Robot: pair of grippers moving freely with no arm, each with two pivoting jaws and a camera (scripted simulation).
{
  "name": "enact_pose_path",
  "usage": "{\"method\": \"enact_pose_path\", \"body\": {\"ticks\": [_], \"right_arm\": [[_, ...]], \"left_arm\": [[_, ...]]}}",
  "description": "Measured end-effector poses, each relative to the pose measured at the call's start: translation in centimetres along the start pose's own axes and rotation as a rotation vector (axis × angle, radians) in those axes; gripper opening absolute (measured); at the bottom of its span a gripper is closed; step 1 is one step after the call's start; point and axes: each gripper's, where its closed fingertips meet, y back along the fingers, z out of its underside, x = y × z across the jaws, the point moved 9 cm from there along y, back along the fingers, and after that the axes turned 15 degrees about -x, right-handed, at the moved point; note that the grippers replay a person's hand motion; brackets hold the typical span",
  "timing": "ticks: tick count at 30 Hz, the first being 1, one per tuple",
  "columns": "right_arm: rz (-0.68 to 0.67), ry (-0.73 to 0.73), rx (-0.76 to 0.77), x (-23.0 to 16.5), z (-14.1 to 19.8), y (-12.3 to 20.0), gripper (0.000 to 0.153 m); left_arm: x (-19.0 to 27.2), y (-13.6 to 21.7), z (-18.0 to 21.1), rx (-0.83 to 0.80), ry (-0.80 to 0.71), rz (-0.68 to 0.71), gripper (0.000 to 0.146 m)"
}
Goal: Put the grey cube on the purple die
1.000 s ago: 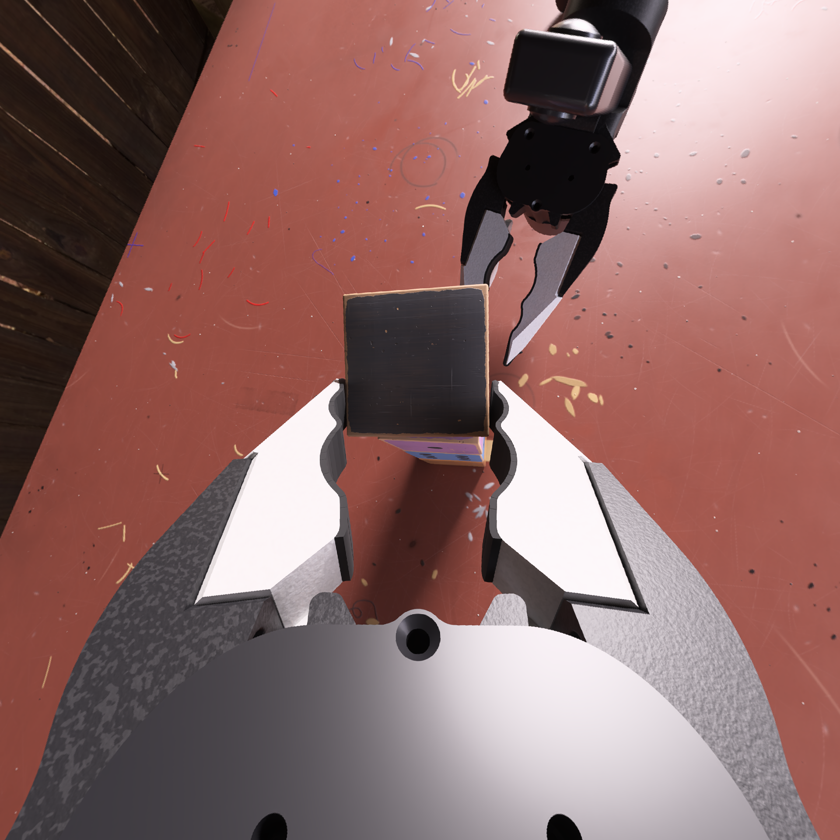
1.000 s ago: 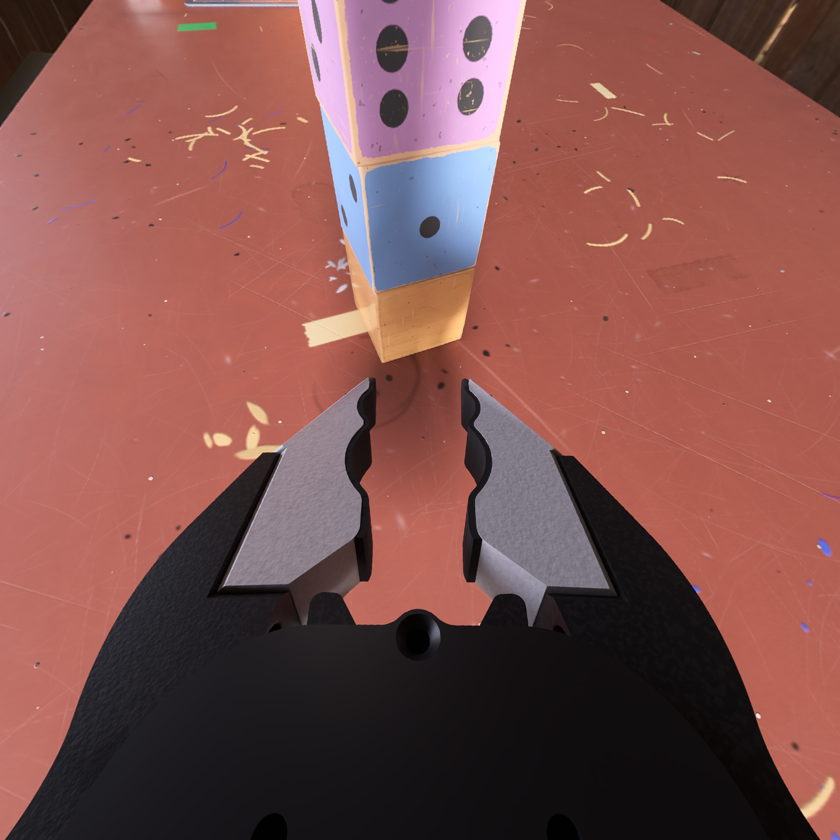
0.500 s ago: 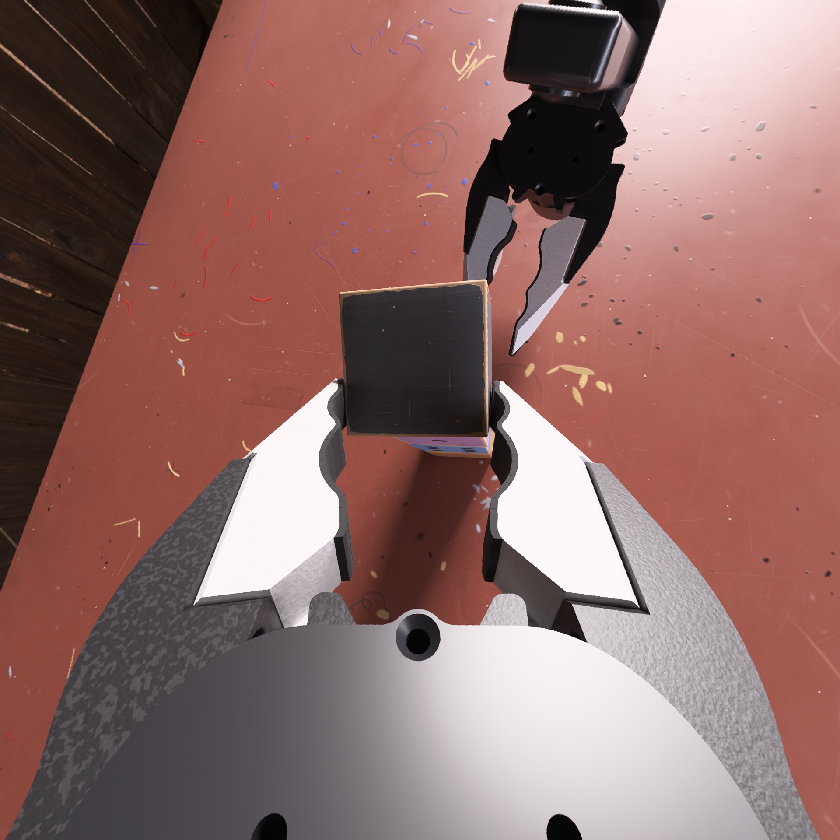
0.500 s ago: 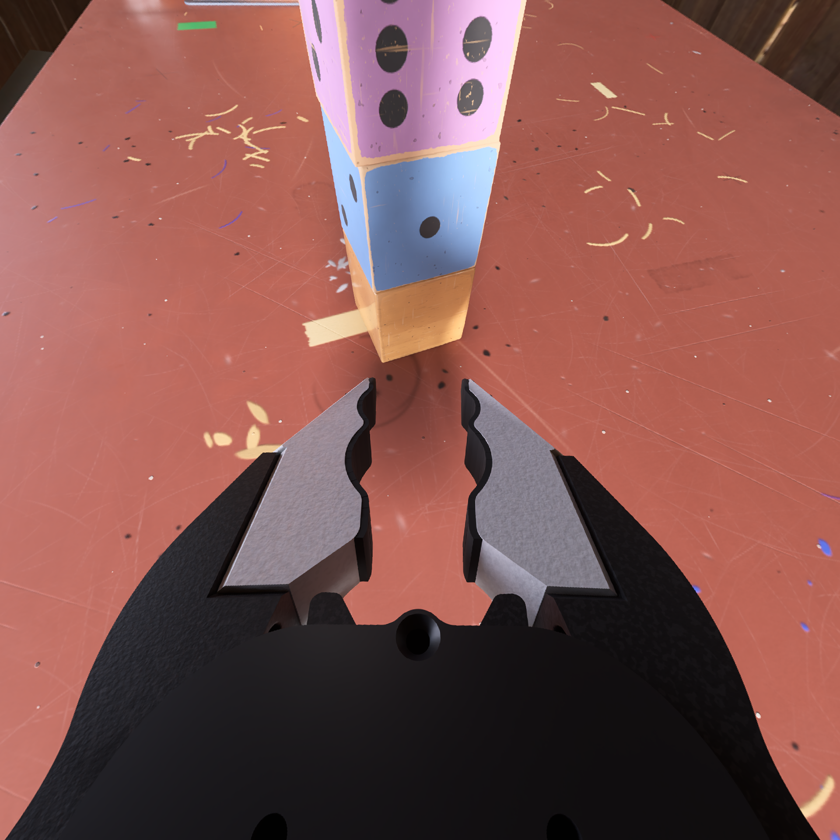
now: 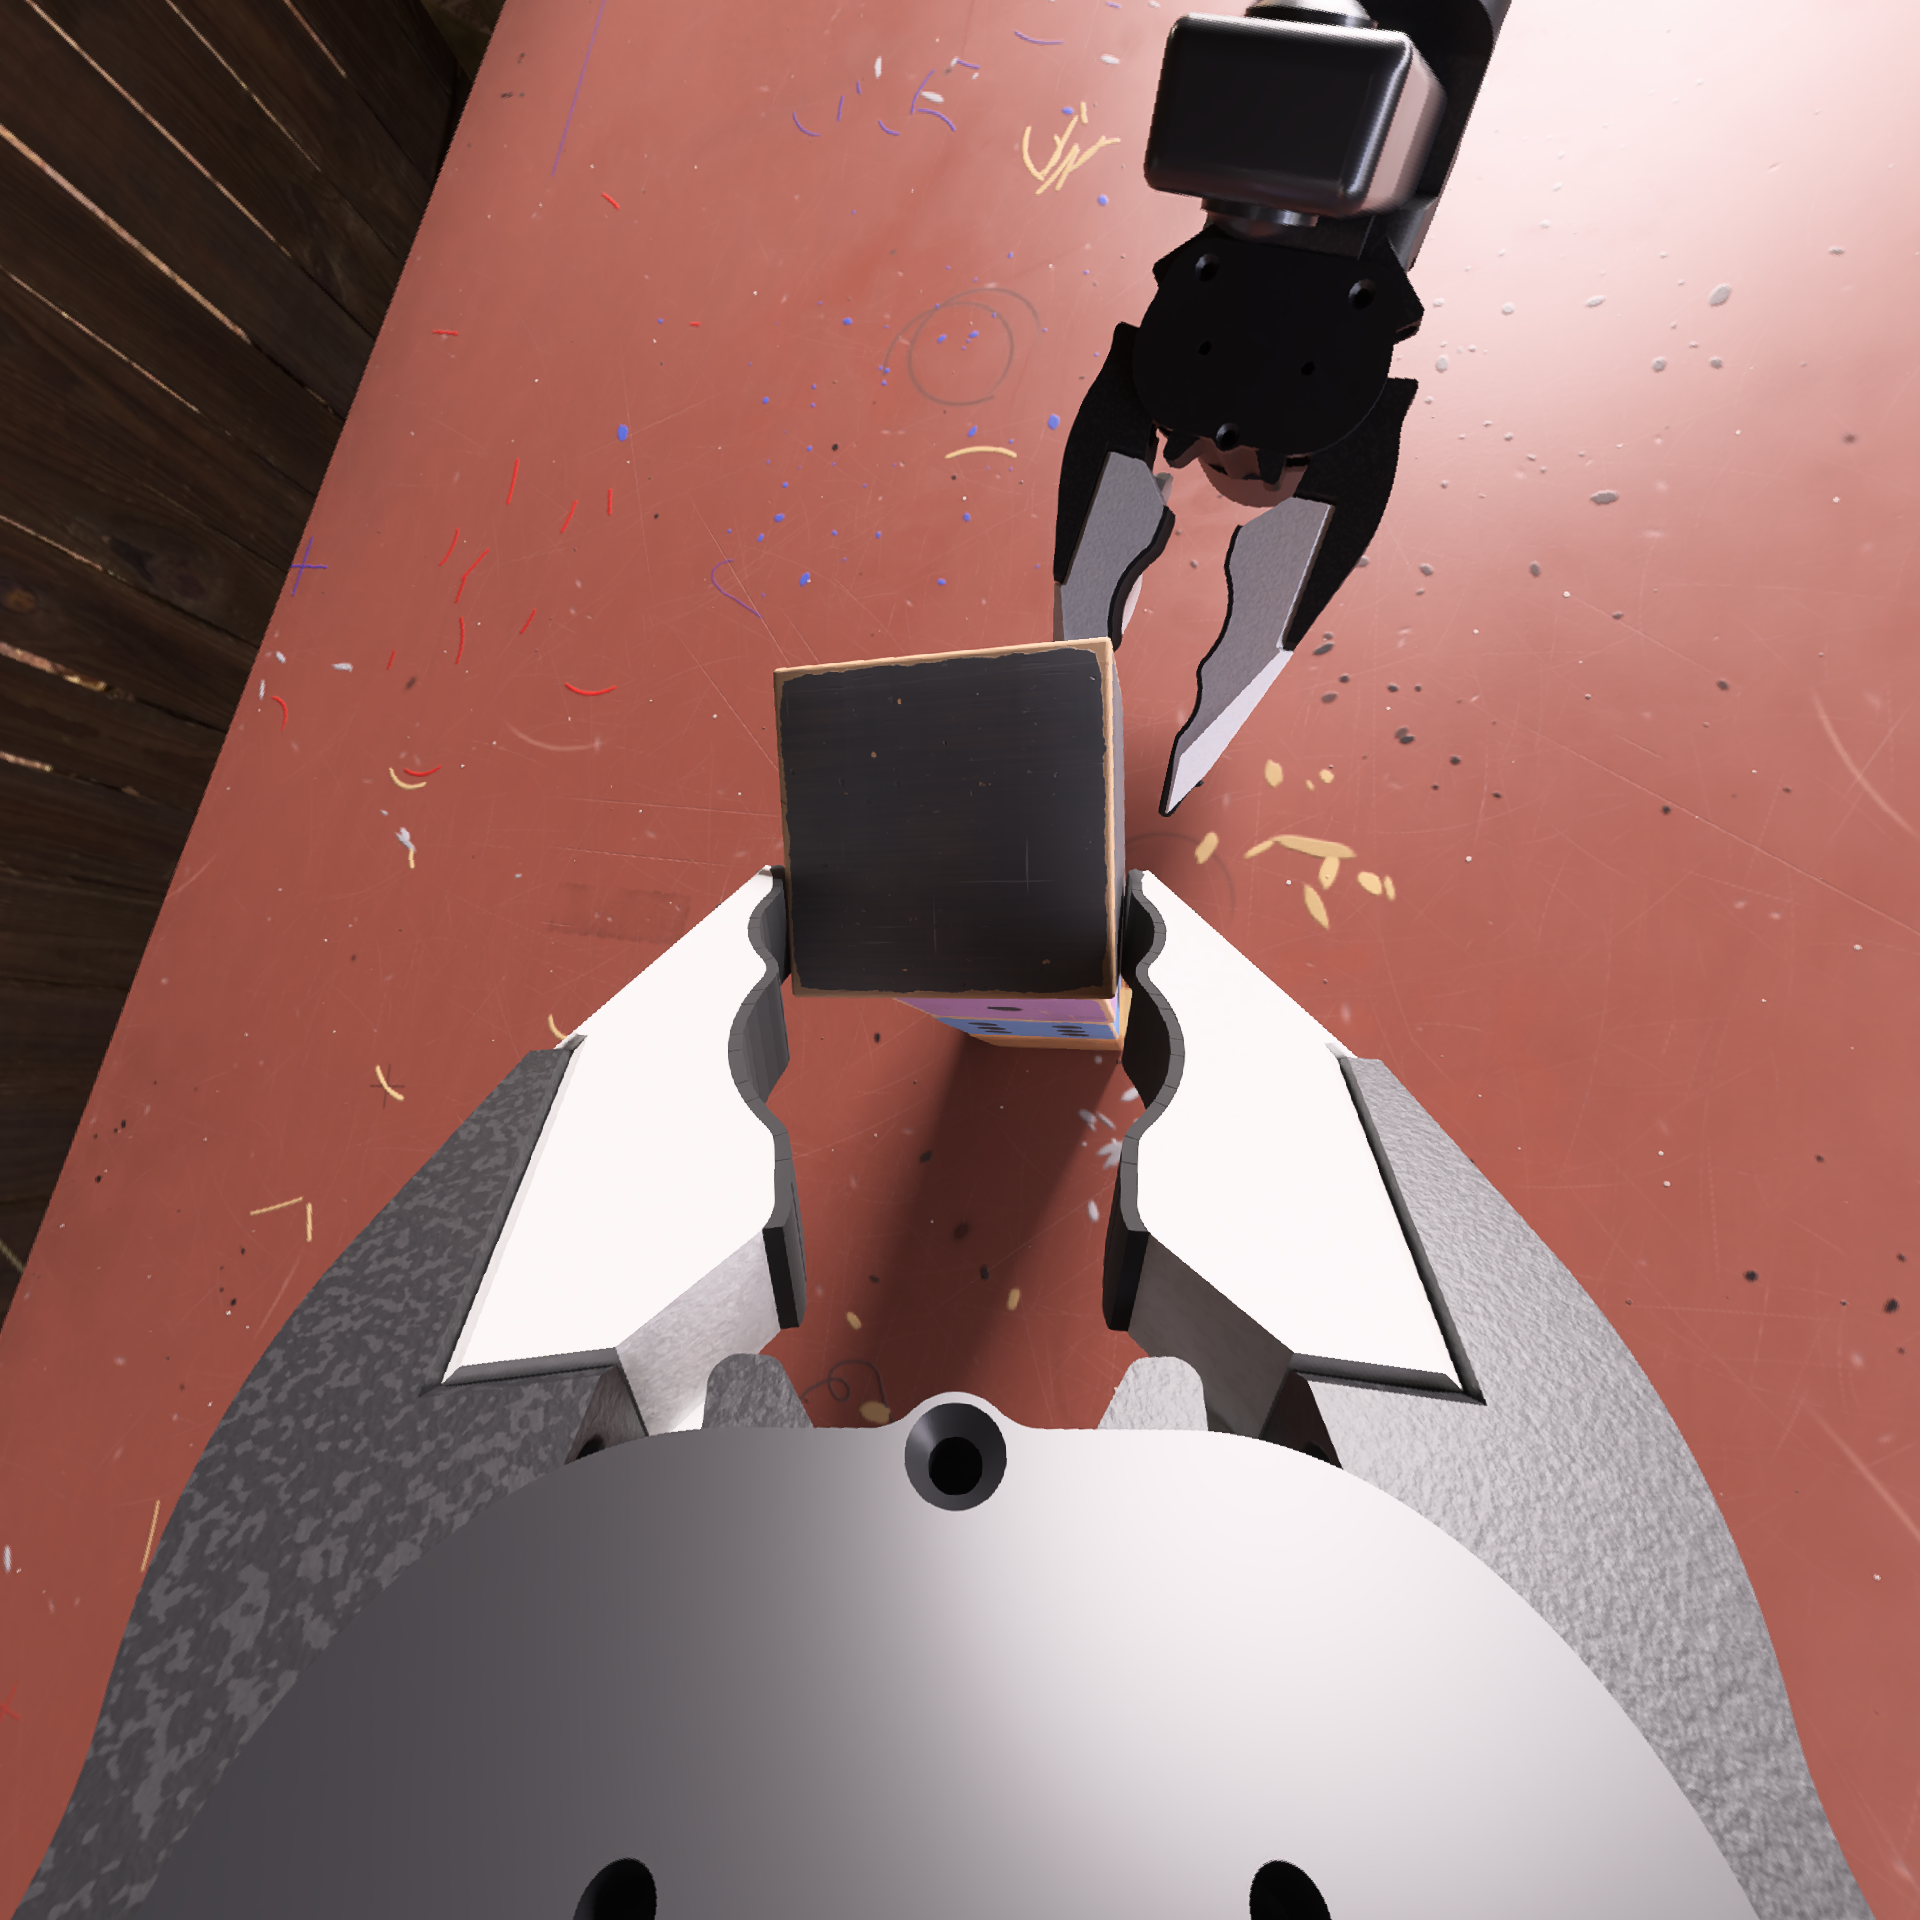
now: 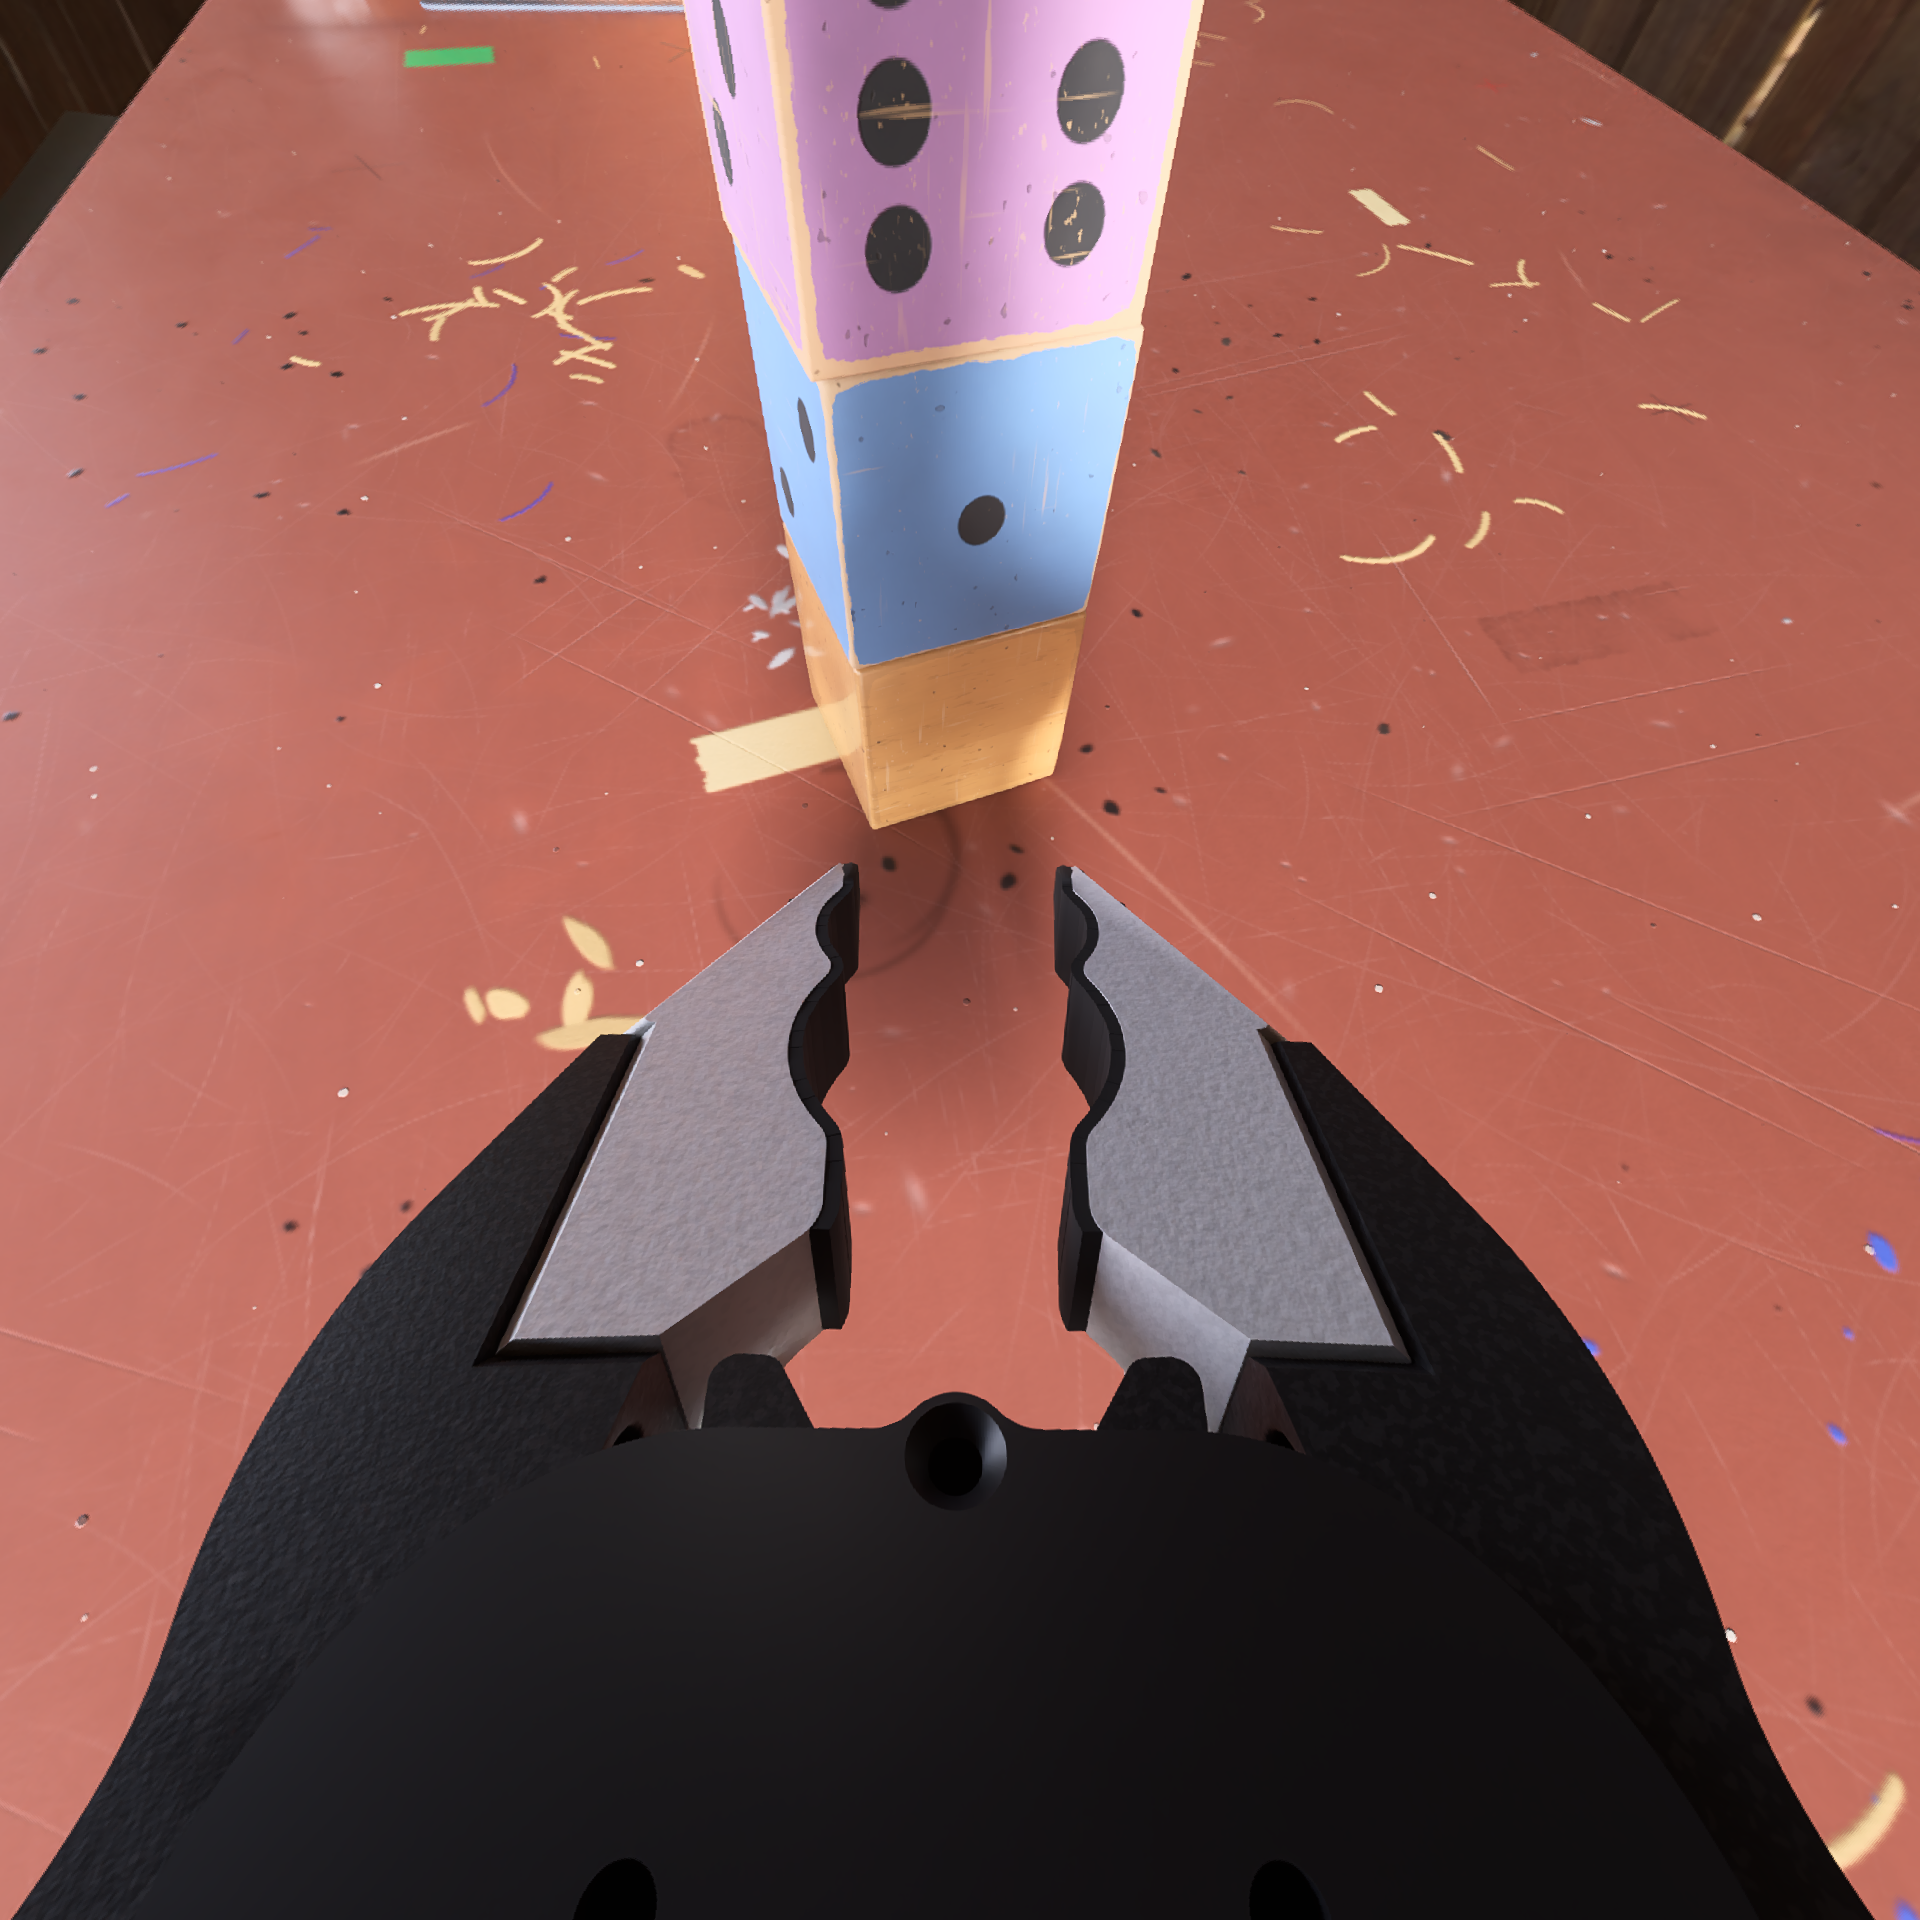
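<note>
Clamping the grey cube, the left gripper seemingly seats it on the purple die squarely; the right gripper idles parted.

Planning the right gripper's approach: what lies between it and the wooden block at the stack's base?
In the right wrist view, only bare table with dark specks separates the right gripper from the wooden block.

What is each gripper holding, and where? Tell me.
The left gripper clamps the grey cube by its two opposite side faces, above the purple die. The right gripper is open and holds nothing.
</note>
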Motion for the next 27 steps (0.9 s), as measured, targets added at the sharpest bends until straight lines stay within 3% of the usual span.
{"method": "enact_pose_path", "body": {"ticks": [27], "right_arm": [[0.002, 0.002, -0.001, -0.01, -0.02, -0.04, 0.037]], "left_arm": [[-0.53, -0.60, 0.17, 0.042, 0.035, 0.026, 0.073]]}}
